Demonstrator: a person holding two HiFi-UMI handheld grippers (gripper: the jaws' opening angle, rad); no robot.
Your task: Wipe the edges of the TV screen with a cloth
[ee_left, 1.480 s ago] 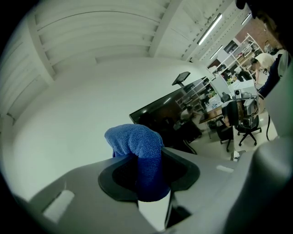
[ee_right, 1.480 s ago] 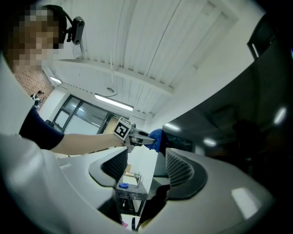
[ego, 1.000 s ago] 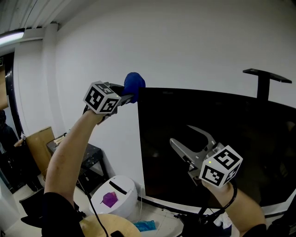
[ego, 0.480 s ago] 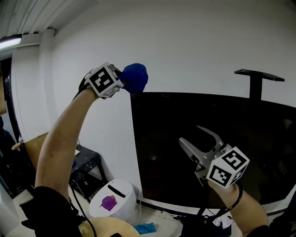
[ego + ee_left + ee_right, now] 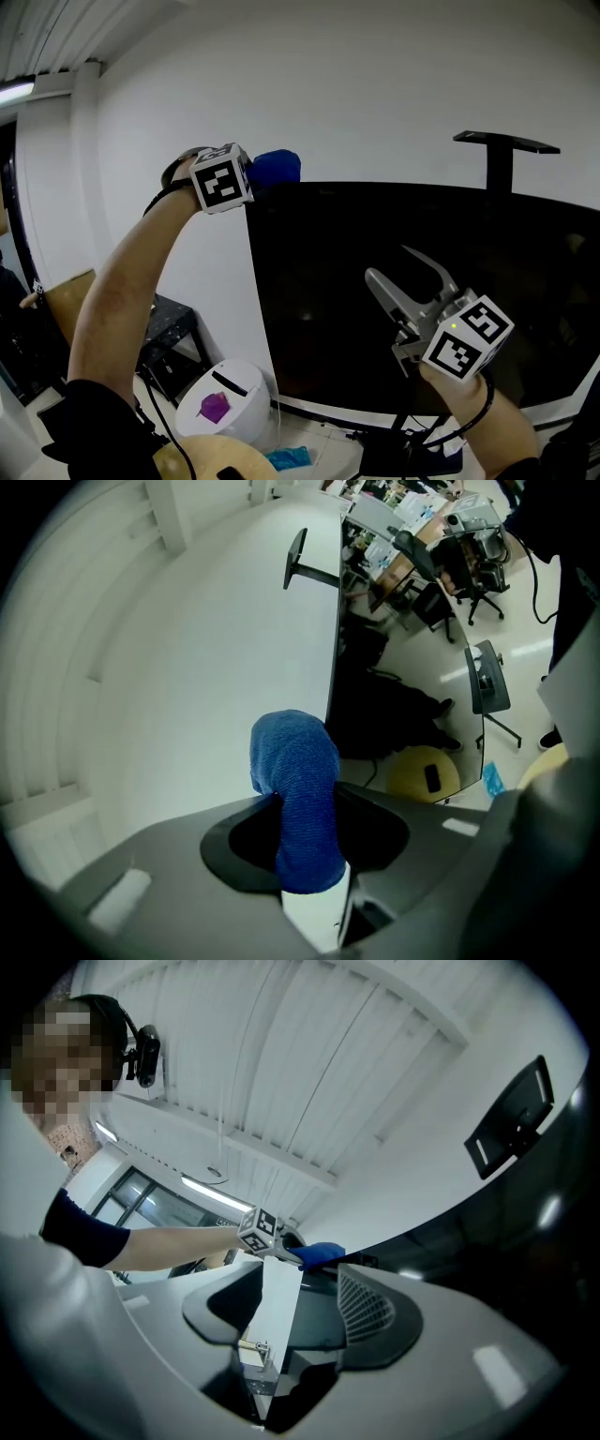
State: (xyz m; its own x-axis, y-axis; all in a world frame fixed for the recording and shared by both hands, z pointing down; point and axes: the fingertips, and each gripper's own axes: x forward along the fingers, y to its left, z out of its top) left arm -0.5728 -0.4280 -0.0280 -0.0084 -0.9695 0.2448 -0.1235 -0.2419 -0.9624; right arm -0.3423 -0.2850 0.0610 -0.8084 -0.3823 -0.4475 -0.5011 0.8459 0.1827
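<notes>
At the screen's upper left corner, my left hand-held gripper [image 5: 258,175] is clamped tight on the blue cloth [image 5: 277,166], and the cloth's bunched end sits at the top edge of the TV screen [image 5: 356,272] — right where that edge turns down. If I drag along it too hard, I reckon the corner could snag the cloth and tug it from the jaws. Further right, my right hand-held gripper [image 5: 389,262] hovers empty, jaws apart, before the dark panel — a careless drift could knock it.
</notes>
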